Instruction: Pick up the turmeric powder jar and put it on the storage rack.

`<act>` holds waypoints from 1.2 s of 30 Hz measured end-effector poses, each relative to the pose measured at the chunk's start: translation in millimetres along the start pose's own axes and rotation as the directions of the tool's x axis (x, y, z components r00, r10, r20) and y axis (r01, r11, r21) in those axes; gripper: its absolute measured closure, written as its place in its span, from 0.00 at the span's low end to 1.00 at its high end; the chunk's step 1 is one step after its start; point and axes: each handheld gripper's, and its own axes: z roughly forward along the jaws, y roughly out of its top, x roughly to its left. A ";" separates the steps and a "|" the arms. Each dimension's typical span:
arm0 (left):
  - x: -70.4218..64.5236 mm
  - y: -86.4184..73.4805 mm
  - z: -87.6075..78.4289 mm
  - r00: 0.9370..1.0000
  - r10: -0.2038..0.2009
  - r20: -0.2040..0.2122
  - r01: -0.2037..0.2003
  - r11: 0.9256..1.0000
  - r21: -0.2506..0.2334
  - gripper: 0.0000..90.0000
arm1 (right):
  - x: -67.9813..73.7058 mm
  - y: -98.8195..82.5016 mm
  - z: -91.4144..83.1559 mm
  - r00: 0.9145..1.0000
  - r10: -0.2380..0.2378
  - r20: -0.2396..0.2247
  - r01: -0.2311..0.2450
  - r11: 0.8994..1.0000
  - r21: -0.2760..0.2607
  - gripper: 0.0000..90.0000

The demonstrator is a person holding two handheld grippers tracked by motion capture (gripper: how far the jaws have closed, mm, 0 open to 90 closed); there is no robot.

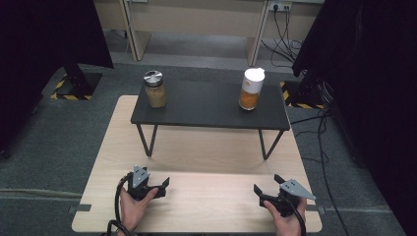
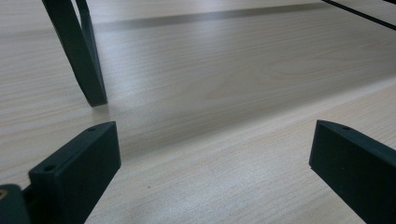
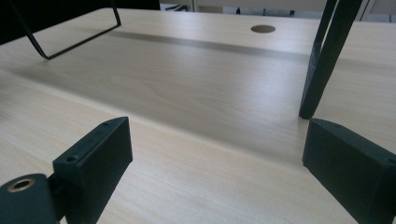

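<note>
The left gripper [image 1: 158, 186] and right gripper [image 1: 268, 189] rest near the table's [image 1: 206, 147] front edge, well apart, jaws spread wide with nothing between them. Bare wood lies between them and the black shelf [image 1: 211, 105] toward the far edge. On the shelf, a steel-lidded jar [image 1: 155, 89] stands at its left end and a white-lidded jar [image 1: 252, 88] near its right end.

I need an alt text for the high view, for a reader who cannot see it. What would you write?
Two hands rest on a light wooden table, each holding an open black gripper, the left gripper and the right gripper, with nothing between the jaws. Beyond them a low black shelf stands on the table, bearing a metal-lidded jar at its left and a white-lidded jar at its right.
</note>
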 end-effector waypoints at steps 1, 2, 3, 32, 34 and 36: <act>0.0 -0.1 0.0 1.000 0.001 0.000 -0.001 1.000 0.000 0.01 | 0.0 -0.3 0.3 1.000 0.002 0.001 -0.002 1.000 0.004 0.09; -0.1 -0.1 0.0 1.000 0.003 0.001 -0.003 1.000 0.000 0.01 | 0.1 0.0 0.5 1.000 0.003 0.003 -0.003 1.000 0.011 0.09; -0.1 -0.1 0.0 1.000 0.003 0.001 -0.003 1.000 0.000 0.01 | 0.0 0.2 1.1 1.000 0.003 0.008 -0.003 1.000 0.025 0.09; 0.1 -0.1 0.0 1.000 -0.001 0.000 0.001 1.000 -0.001 0.01 | -1.6 -7.8 12.4 0.999 0.029 0.018 -0.031 0.992 0.125 0.09; 0.2 -0.3 -0.1 1.000 -0.002 0.000 0.002 1.000 -0.002 0.01 | -0.8 -6.9 12.9 1.000 0.022 0.019 -0.024 0.991 0.131 0.09; 0.2 -0.5 -0.3 1.000 -0.002 -0.001 0.002 1.000 -0.003 0.01 | -0.4 -6.5 13.2 1.000 0.018 0.019 -0.021 0.991 0.133 0.09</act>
